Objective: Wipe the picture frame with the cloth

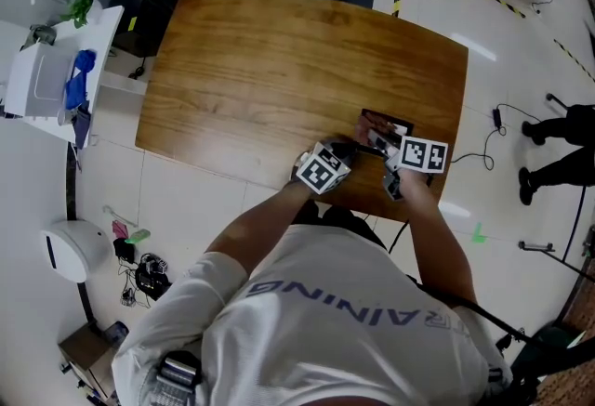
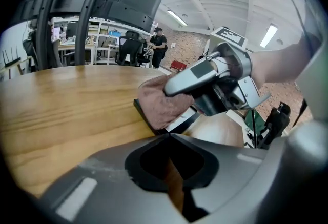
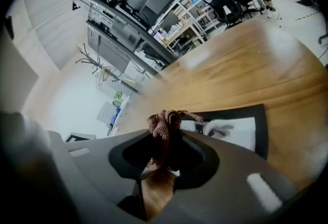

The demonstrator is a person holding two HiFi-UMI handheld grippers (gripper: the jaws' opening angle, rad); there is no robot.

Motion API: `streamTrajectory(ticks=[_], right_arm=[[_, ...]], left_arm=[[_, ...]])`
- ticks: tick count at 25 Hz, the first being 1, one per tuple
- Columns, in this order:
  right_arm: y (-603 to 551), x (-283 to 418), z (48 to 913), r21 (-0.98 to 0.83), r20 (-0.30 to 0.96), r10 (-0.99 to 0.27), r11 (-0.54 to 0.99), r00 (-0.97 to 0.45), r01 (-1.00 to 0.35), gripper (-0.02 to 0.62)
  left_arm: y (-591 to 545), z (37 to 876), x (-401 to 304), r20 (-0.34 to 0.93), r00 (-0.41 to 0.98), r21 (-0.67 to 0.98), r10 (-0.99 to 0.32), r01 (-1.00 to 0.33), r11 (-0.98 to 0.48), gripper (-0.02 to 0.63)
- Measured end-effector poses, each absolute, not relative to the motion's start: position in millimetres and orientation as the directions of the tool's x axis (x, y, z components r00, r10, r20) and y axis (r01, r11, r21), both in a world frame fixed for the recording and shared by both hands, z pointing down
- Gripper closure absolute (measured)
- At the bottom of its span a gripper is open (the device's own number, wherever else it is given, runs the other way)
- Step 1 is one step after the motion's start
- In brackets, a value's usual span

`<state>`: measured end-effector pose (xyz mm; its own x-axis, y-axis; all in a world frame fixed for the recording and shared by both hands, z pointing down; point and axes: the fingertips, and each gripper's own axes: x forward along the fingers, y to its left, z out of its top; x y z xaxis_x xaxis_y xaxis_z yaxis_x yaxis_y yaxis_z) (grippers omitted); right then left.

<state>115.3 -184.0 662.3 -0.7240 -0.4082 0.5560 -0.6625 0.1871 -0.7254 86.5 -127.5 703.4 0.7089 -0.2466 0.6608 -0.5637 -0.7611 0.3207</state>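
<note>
The black picture frame (image 1: 398, 126) lies flat near the front right corner of the wooden table (image 1: 260, 70); its white picture shows in the right gripper view (image 3: 241, 130). My right gripper (image 1: 376, 143) is shut on a pinkish-brown cloth (image 3: 163, 124), bunched between its jaws and pressed on the frame's near-left part. In the left gripper view the cloth (image 2: 159, 100) drapes over the frame's corner (image 2: 145, 114) under the right gripper (image 2: 174, 89). My left gripper (image 1: 349, 153) sits just left of the frame, jaws together (image 2: 168, 138), holding nothing.
The table's front edge (image 1: 279, 186) runs right under both grippers. A white cart (image 1: 46, 79) stands on the floor at far left. A person's legs (image 1: 558, 153) and loose cables (image 1: 493, 130) are on the floor to the right.
</note>
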Motion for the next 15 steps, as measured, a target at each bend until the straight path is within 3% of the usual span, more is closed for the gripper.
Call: streamTrajectory(ticks=[5, 15], right_arm=[[-179.5, 111.3, 676.6, -0.724, 0.584, -0.378, 0.158, -0.719, -0.671, 0.479], [-168.6, 162.7, 680.5, -0.707, 0.612, -0.431, 0.077, -0.663, -0.703, 0.478]], left_arm=[[-127.8, 704.0, 86.2, 0.665, 0.705, 0.324, -0.246, -0.570, -0.755, 0.598], [-130.9, 704.6, 83.3, 0.667, 0.696, 0.329, -0.266, -0.596, -0.733, 0.598]])
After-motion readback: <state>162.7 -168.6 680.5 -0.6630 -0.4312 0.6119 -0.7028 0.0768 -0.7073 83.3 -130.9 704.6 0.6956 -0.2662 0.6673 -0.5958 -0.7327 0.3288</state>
